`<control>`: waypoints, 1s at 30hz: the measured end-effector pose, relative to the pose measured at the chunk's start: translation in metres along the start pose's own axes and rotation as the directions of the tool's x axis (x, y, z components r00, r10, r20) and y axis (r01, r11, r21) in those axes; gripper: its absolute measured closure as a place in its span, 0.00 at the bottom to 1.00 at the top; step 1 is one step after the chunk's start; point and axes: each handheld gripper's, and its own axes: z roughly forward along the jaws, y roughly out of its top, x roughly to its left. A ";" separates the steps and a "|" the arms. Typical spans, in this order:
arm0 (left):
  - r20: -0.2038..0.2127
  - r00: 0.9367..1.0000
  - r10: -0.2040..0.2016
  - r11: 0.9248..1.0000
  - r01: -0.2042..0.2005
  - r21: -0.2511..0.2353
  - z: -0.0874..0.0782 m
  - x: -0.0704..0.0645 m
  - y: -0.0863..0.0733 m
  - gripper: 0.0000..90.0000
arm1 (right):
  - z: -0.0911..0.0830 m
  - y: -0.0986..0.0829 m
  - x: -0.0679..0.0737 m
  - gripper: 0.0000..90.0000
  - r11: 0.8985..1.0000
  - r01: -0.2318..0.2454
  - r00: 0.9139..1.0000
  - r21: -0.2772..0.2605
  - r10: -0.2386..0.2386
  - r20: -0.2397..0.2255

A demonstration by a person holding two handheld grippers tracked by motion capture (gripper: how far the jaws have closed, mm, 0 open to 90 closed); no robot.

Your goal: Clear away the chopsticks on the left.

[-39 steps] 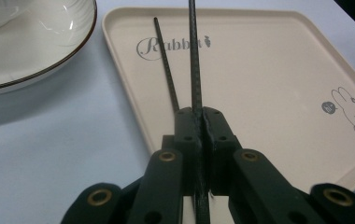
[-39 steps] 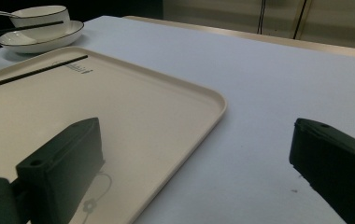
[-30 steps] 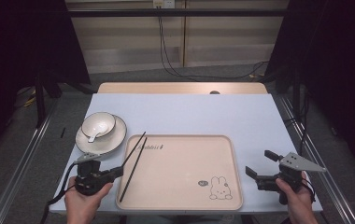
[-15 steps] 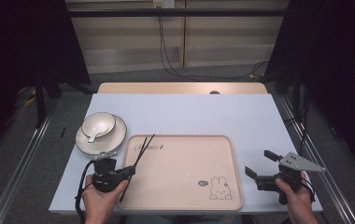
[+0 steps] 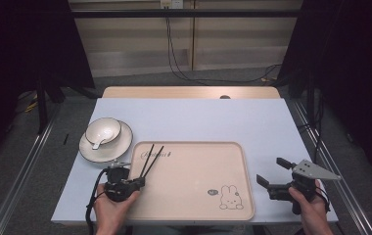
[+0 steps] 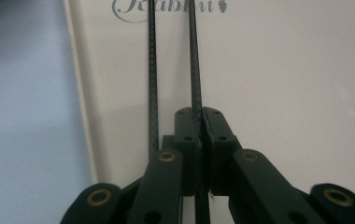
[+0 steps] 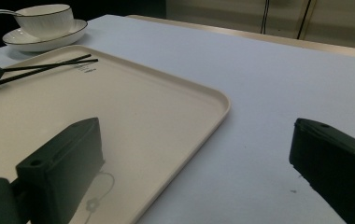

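Left gripper (image 5: 136, 182) now over the tray's (image 5: 194, 208) left edge, clamping chopsticks (image 5: 148, 157); placement near. Right gripper (image 5: 272, 175) wide, idle.

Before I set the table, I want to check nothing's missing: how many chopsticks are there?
2. Both lie over the tray's left part, tips near its lettering. One chopstick is clamped in the left hand-held gripper; the other chopstick runs beside it, left of the jaws.
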 end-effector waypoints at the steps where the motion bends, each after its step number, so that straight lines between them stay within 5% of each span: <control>1: -0.010 1.000 0.002 1.000 -0.002 0.004 0.001 0.000 0.000 0.95 | 0.000 0.000 0.000 0.03 1.000 -0.003 1.000 0.001 0.003 -0.001; 6: 0.000 1.000 -0.013 1.000 0.013 0.020 0.004 -0.002 -0.003 0.95 | 0.000 0.000 0.001 0.03 1.000 -0.001 1.000 0.000 0.001 -0.005; 22: 0.007 1.000 0.025 0.999 -0.025 0.032 0.006 -0.002 -0.003 0.90 | 0.000 0.000 0.000 0.03 1.000 -0.003 1.000 0.001 0.003 -0.003; 30: 0.061 0.996 0.060 0.998 -0.059 -0.023 0.001 0.002 -0.001 0.81 | 0.000 0.000 0.000 0.03 1.000 0.000 1.000 -0.001 0.000 -0.003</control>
